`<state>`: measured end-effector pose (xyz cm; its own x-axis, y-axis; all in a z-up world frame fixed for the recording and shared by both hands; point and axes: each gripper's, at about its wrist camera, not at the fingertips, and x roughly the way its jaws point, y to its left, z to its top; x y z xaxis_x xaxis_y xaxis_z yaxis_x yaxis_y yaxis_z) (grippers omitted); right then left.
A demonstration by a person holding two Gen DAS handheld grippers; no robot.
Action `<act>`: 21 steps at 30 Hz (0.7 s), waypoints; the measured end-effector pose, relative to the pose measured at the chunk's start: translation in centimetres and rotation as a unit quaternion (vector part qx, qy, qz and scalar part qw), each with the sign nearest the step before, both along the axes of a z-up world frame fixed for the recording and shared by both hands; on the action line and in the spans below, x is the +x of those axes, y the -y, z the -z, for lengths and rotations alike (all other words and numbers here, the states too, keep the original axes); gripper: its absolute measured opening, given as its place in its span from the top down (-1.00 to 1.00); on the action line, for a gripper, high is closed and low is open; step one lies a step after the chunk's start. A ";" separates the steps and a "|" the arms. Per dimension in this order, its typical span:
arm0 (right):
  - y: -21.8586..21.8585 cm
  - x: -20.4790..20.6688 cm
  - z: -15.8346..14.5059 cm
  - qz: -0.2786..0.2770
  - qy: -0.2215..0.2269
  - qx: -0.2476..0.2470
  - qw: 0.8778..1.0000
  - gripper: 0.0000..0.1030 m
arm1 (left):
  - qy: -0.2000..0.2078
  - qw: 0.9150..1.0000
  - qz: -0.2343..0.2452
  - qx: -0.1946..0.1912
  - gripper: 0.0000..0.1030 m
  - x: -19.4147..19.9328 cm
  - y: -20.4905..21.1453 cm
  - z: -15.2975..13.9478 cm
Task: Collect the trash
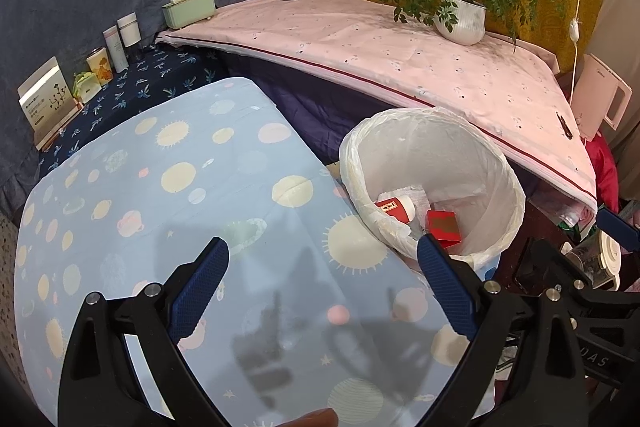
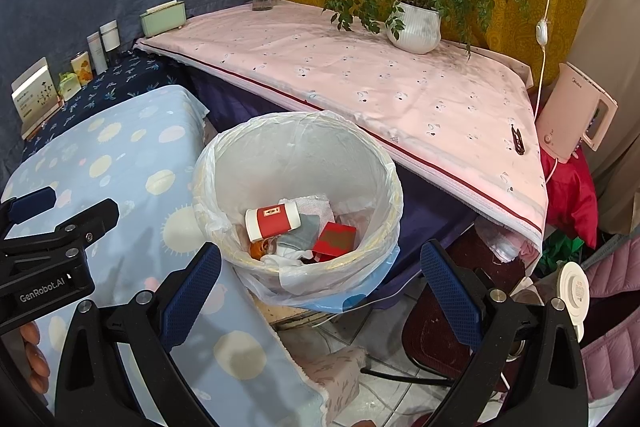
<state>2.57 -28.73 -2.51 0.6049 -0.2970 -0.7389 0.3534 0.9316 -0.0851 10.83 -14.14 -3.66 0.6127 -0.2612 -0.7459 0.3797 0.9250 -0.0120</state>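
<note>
The left claw point(image 1: 322, 259) is spread wide and empty above the blue planet-print table point(image 1: 160, 187). The right claw point(image 2: 320, 263) also gapes empty, with the lined trash bin point(image 2: 298, 195) just ahead holding a red-and-white bottle point(image 2: 272, 223) and a red box point(image 2: 334, 239).

"GenRobot.AI" is showing in white on the black body of the left hand-held gripper point(image 2: 30, 205), seen at the left edge of the right wrist view. White letters reading "DAS" are showing on the right hand-held gripper point(image 1: 618, 231) in the left wrist view. Print on the red-and-white bottle point(image 2: 273, 219), the card point(image 2: 34, 95) and the kettle point(image 2: 576, 111) is staying too small to read.
</note>
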 end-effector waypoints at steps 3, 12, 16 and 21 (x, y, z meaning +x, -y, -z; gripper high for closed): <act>0.0 -0.1 0.1 0.000 0.000 -0.001 1.000 -0.87 | -0.001 1.000 0.001 -0.001 -0.76 0.0 0.0 0.0; 0.0 -0.2 0.3 0.000 -0.002 -0.001 1.000 -0.87 | 0.003 1.000 -0.001 0.002 -0.76 -0.3 0.5 0.0; 0.0 -0.3 0.4 0.000 -0.002 -0.001 1.000 -0.87 | 0.005 1.000 0.000 0.004 -0.76 -0.3 0.6 0.0; 0.1 -0.4 0.5 -0.001 -0.003 -0.001 1.000 -0.87 | 0.006 1.000 0.001 0.005 -0.76 -0.4 0.8 0.0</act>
<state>2.22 -28.79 -3.01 0.6007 -0.2972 -0.7422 0.3518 0.9319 -0.0884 10.47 -14.92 -3.62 0.6212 -0.2547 -0.7411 0.3813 0.9244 0.0019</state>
